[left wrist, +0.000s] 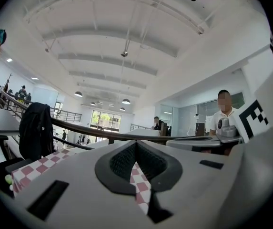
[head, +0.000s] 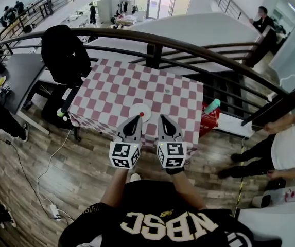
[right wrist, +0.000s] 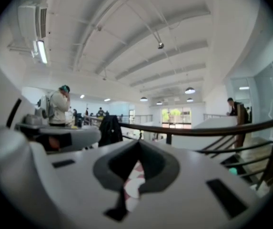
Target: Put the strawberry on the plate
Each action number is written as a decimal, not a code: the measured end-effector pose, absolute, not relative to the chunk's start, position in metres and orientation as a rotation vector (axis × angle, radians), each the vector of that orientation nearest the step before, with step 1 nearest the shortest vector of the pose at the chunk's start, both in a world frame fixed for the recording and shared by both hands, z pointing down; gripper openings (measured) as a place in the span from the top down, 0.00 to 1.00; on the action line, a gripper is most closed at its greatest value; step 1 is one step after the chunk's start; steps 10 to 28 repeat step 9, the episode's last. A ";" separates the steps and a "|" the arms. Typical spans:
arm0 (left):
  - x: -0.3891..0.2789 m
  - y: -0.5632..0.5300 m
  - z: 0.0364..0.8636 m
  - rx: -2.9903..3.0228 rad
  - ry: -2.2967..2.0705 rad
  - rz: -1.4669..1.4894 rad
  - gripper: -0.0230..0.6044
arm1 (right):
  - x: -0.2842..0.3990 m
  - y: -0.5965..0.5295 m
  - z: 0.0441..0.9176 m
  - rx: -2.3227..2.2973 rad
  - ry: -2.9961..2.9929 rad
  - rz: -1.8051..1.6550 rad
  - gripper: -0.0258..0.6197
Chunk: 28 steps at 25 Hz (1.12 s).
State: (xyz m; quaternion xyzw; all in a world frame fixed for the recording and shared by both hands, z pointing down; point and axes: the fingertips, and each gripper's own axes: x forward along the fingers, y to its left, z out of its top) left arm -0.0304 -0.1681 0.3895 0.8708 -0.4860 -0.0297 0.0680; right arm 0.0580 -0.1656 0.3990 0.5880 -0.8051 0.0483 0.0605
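Note:
A small red strawberry [head: 142,114] lies at the near rim of a white plate [head: 137,107] on the red-and-white checked table [head: 116,86]. My left gripper [head: 138,117] hovers just short of the plate with its tip beside the strawberry and its jaws shut on nothing. To its right, my right gripper [head: 162,116] is level with it over the table's near edge, also shut and empty. In the left gripper view the left gripper's [left wrist: 136,143] tips meet, and only checked cloth [left wrist: 140,185] shows below them. The right gripper view shows the right gripper [right wrist: 138,142] closed the same way.
A small green thing [head: 167,90] lies further back on the cloth. A teal bottle [head: 212,106] rests on a red crate [head: 209,121] right of the table. A black jacket [head: 62,53] hangs on a chair at the left. A dark railing [head: 152,40] runs behind; people stand at the right.

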 end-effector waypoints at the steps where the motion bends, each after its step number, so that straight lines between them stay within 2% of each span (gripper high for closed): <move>1: -0.027 -0.165 0.386 2.620 -1.485 -0.098 0.95 | 0.061 -0.162 0.397 1.766 -2.442 0.140 0.93; 9: 0.016 -0.140 0.413 2.559 -1.471 -0.014 0.95 | 0.082 -0.143 0.404 1.665 -2.502 0.178 0.93; 28: 0.016 -0.140 0.413 2.559 -1.471 -0.014 0.95 | 0.082 -0.143 0.404 1.665 -2.502 0.178 0.93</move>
